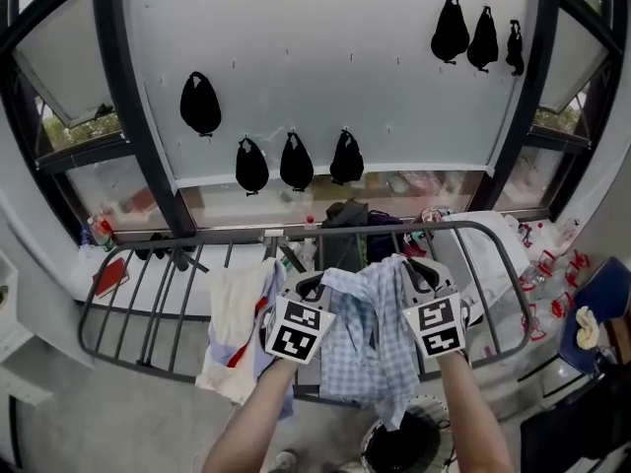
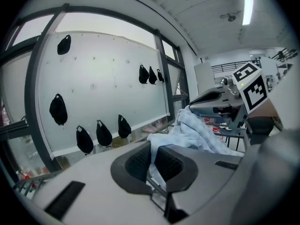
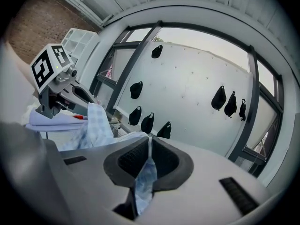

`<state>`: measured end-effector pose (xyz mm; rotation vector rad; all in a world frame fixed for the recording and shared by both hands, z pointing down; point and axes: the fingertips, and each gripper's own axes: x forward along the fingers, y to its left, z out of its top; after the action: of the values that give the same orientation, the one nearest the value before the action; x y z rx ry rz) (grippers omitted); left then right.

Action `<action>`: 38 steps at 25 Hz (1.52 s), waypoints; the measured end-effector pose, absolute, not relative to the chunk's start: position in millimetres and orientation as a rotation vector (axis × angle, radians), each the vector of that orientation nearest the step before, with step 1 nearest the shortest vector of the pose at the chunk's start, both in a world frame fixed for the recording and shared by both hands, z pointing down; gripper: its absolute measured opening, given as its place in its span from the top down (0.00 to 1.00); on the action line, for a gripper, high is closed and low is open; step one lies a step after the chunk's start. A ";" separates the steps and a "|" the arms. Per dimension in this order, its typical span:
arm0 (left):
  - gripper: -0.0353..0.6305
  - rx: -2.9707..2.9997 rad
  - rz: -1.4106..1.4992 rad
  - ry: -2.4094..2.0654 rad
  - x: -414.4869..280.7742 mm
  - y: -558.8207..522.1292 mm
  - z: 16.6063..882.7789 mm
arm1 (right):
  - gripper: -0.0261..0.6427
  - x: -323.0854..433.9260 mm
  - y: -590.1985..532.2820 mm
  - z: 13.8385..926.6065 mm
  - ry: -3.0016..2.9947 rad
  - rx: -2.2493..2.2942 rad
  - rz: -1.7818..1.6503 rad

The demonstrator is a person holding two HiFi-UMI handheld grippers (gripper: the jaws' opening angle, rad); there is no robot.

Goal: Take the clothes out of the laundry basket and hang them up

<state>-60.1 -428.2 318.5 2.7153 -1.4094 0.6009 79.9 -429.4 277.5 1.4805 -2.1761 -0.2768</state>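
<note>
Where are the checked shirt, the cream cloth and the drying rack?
checked shirt (image 1: 373,338): head view, middle of its hanging fabric.
cream cloth (image 1: 229,338): head view, its middle.
drying rack (image 1: 219,235): head view, its far rail.

shirt (image 1: 370,348): pale blue and white check
cloth (image 1: 229,328) on the rack (image 1: 217,234): cream, with a red patch
rack: dark grey bars
bags (image 1: 200,103) above the rack: black
panel (image 1: 325,57) behind the rack: plain white

Cream cloth (image 1: 233,325) over grey drying rack (image 1: 227,235)
</note>
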 end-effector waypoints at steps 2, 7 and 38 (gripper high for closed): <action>0.91 2.679 0.645 -1.411 -64.7 -425.3 338.0 | 0.92 76.7 -429.7 295.5 -2.165 1.448 -0.262; 0.91 2.617 0.749 -1.419 -68.7 -419.1 369.6 | 0.91 65.4 -429.7 332.1 -2.115 1.338 -0.262; 0.56 2.515 0.849 -1.314 -59.5 -400.7 421.6 | 0.68 81.8 -418.4 382.9 -2.077 1.410 -0.039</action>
<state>-59.5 -400.7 421.6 2.5151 -1.3144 0.8493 81.8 -418.4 382.9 1.4099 -2.0769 -0.0395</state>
